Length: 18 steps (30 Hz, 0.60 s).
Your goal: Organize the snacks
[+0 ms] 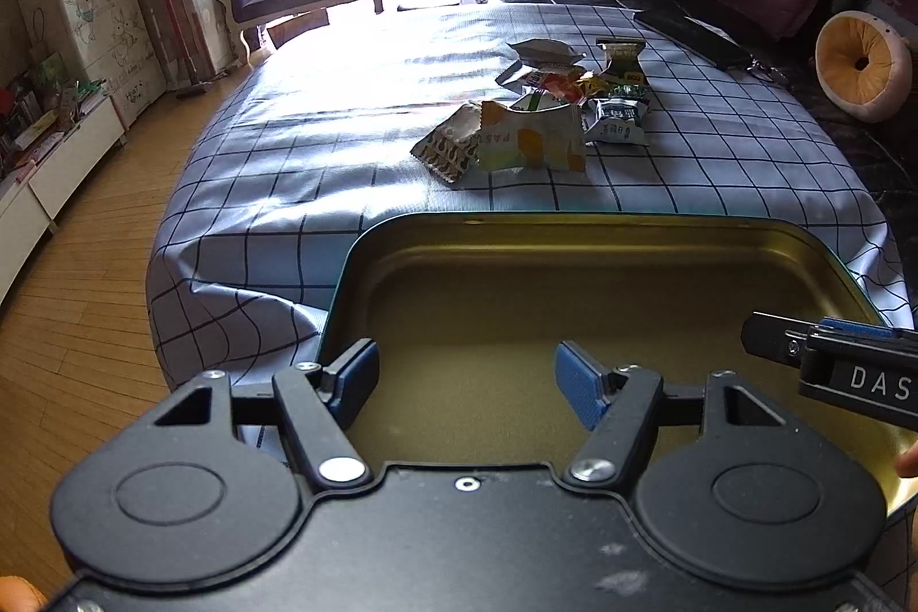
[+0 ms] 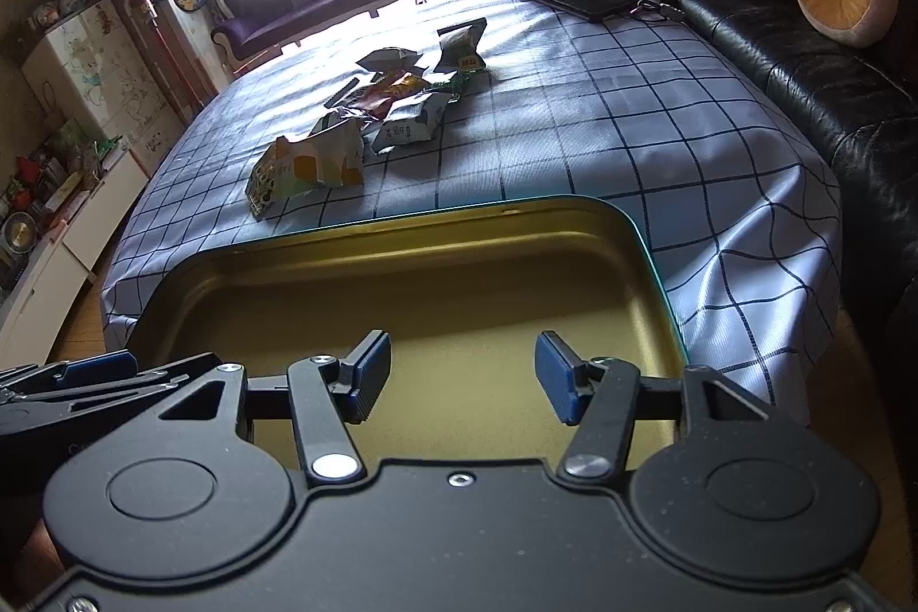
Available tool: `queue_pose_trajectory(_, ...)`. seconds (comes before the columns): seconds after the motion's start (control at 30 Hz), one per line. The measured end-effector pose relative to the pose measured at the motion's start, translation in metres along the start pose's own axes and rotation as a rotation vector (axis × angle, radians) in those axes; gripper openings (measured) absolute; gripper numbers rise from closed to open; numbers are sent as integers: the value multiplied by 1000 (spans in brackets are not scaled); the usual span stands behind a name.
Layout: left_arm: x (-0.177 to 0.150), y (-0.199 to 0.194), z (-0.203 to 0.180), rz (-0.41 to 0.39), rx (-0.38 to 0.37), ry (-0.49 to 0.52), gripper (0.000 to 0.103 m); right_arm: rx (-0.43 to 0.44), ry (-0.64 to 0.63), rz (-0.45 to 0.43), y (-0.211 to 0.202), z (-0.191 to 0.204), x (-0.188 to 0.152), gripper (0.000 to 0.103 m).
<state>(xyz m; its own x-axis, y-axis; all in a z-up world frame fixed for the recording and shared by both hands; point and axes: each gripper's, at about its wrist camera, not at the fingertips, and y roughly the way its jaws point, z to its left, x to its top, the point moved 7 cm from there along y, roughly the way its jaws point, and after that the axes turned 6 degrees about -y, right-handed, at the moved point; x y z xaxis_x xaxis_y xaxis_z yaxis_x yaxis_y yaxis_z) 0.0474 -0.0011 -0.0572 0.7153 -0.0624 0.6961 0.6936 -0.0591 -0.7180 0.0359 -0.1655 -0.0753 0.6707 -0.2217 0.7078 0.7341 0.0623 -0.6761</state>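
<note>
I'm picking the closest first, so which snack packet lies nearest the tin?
The white-and-orange packet at the pile's front edge; the others lie behind it, farther from the tin.

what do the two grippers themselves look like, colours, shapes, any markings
Both look alike. The left gripper and right gripper have matte black bodies with two round discs, angular black linkage arms joined by silver screws and rivets, and ribbed blue pads on the fingertips. White letters "DAS" show on the side of the right gripper where it enters the left wrist view. No cables or sleeves are visible.
</note>
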Motion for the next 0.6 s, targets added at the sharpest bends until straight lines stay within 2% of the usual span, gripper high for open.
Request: queue_pose_trajectory(0.6,-5,4,2,80,-6,-9,71,-9,-50,-3,-8,10,2,61)
